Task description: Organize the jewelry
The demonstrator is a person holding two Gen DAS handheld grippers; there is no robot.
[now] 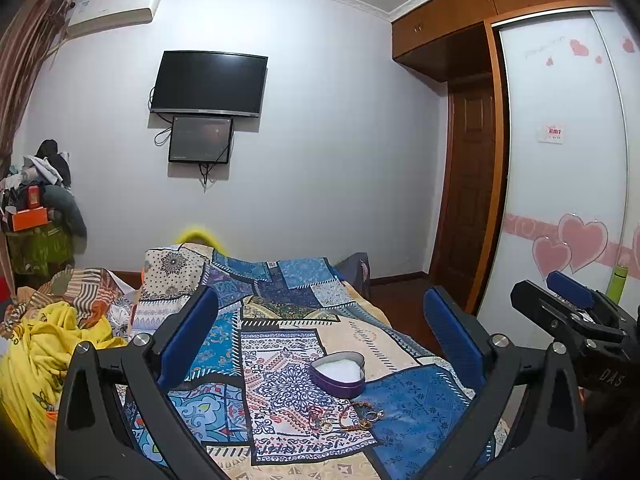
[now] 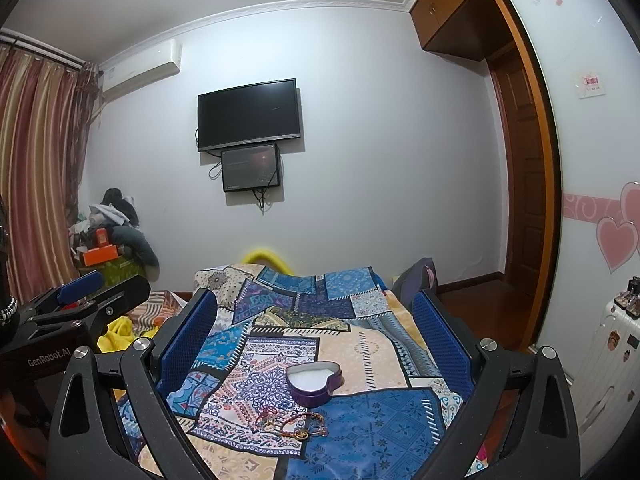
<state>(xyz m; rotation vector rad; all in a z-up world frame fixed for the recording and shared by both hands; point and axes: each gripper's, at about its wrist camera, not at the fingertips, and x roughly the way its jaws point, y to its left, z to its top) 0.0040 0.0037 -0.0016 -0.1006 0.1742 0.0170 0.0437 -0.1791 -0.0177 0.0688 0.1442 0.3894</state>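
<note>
open quilt (image 2: 360, 344) beyond heart tin (image 2: 316, 383) | jewelry pile (image 2: 294, 426) just before tin | heaped bedding (image 1: 52, 344) crowding left

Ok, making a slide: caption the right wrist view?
Open right hand-held gripper above a patchwork bedspread, facing a heart-shaped tin and loose jewelry.

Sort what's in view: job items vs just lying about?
Job:
- heart-shaped purple box, open, white lining
- pile of bracelets and rings on the patchwork bedspread, in front of the box
- left gripper and right gripper, both open, empty

Lying about:
- yellow blanket
- wall TV
- clothes heap
</note>
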